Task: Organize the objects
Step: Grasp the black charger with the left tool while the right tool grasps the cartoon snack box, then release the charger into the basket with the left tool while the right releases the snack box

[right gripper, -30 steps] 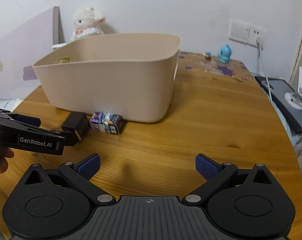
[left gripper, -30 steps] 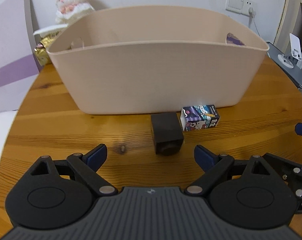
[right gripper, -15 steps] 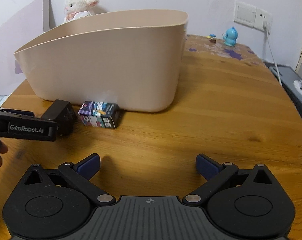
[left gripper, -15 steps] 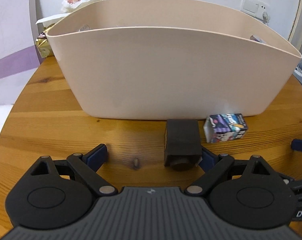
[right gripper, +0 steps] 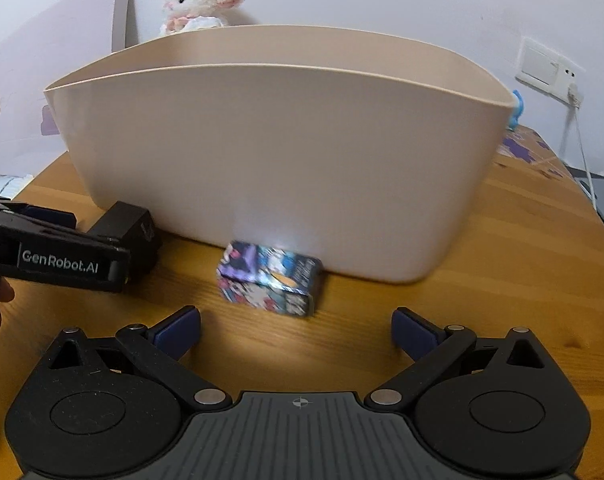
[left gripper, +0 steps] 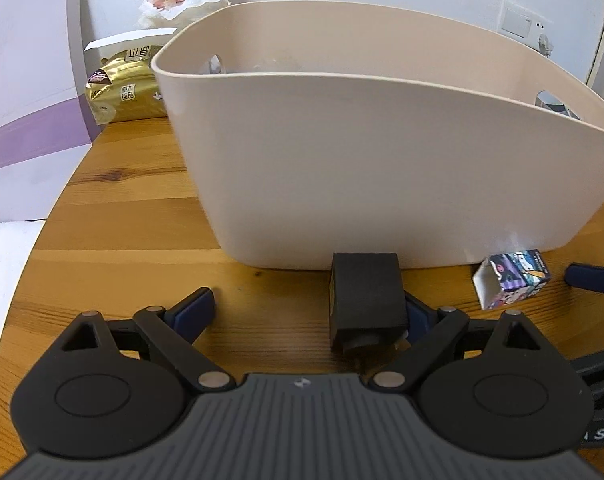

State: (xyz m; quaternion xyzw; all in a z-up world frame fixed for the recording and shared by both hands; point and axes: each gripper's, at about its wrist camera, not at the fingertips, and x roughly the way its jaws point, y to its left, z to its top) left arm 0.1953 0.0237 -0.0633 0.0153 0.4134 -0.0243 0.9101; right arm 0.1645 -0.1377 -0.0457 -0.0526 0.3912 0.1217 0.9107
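Both tongs have moved in, both spread: left gripper (left gripper: pixel 307 312) now around black block (left gripper: pixel 365 296), right gripper (right gripper: pixel 296 326) before printed carton (right gripper: pixel 270 282), at bin (right gripper: pixel 278 160) front; grasps next.

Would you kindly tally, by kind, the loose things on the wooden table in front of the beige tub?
Black boxes: 1
Colourful printed cartons: 1
Total: 2
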